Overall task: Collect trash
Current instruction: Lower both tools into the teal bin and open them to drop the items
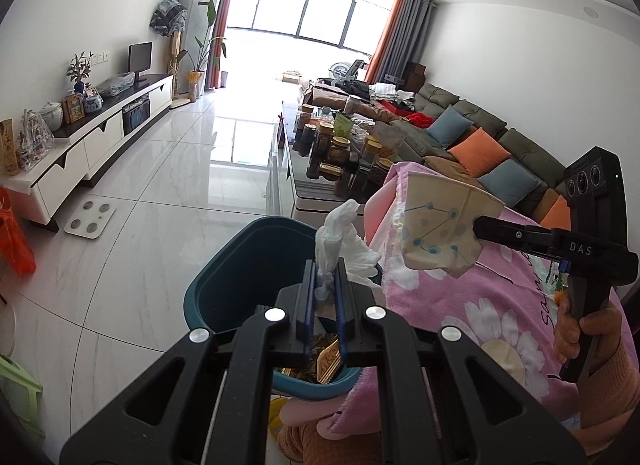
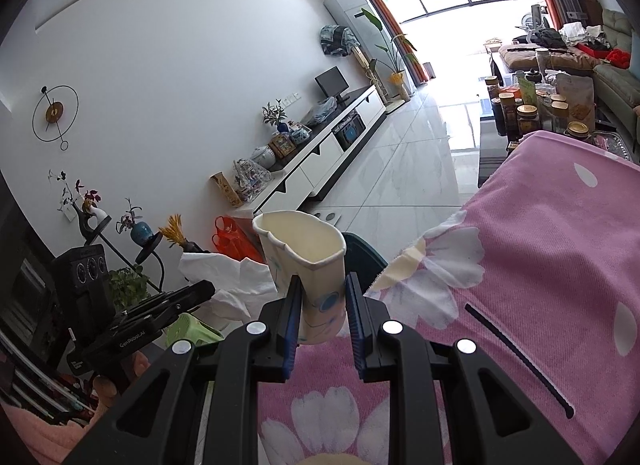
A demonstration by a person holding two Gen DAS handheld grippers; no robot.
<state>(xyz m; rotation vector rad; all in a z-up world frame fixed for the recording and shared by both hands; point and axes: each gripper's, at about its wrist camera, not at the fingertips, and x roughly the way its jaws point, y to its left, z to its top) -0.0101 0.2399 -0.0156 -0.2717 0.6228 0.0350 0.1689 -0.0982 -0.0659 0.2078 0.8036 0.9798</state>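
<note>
Left wrist view: left gripper [image 1: 325, 285] jaws pinched on crumpled tissue [image 1: 344, 241] above teal bin [image 1: 224, 277]; right gripper [image 2: 322, 313] (over pink towel [image 2: 540, 265]) clamping dented paper cup [image 2: 308, 257].

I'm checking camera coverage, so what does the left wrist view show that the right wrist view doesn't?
Only the left wrist view: inside the teal plastic bin, with wrappers, and the orange cushion on the sofa.
Only the right wrist view: the round black wall clock.
Both: the crushed paper cup in the right gripper, the white tissue in the left gripper, and the pink flowered cloth.
</note>
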